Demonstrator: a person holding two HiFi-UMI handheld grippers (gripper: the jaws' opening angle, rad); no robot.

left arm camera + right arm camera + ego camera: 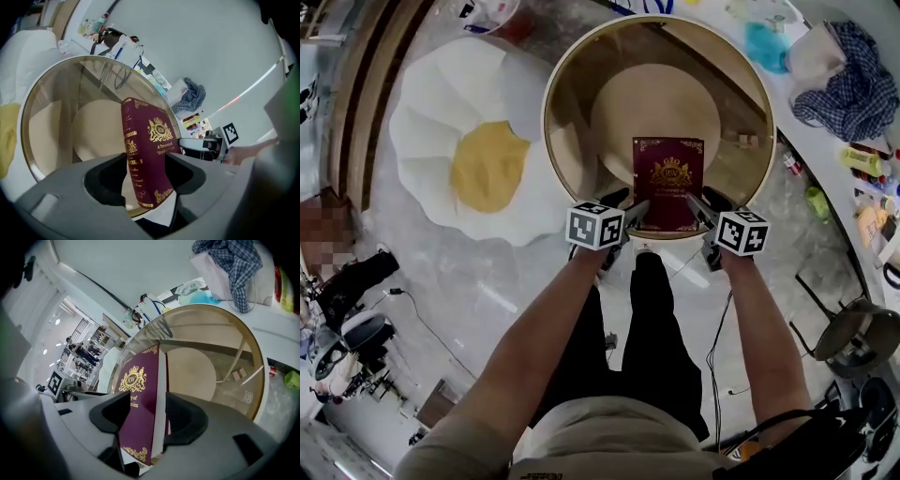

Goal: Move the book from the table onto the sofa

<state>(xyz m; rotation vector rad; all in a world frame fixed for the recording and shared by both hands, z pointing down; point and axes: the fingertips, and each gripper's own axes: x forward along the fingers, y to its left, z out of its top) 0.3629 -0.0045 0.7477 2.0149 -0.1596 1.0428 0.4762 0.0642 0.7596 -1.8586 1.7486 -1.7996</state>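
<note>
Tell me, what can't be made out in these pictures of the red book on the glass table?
Near edge of the book: head view, covered by the left tool and right tool.
Full title on the book: both gripper views, cut off by each tool's body.
Small items at the right: head view, too small, cropped by the edge.

both bare forearms, the left forearm (534,347) and the right forearm (764,328), reach forward and down, side by side. the left tongs (637,212) and right tongs (694,204) angle inward, jaws spread wide. a near corner of the book (668,178) sits between each pair; the pads seem not to press it.
</note>
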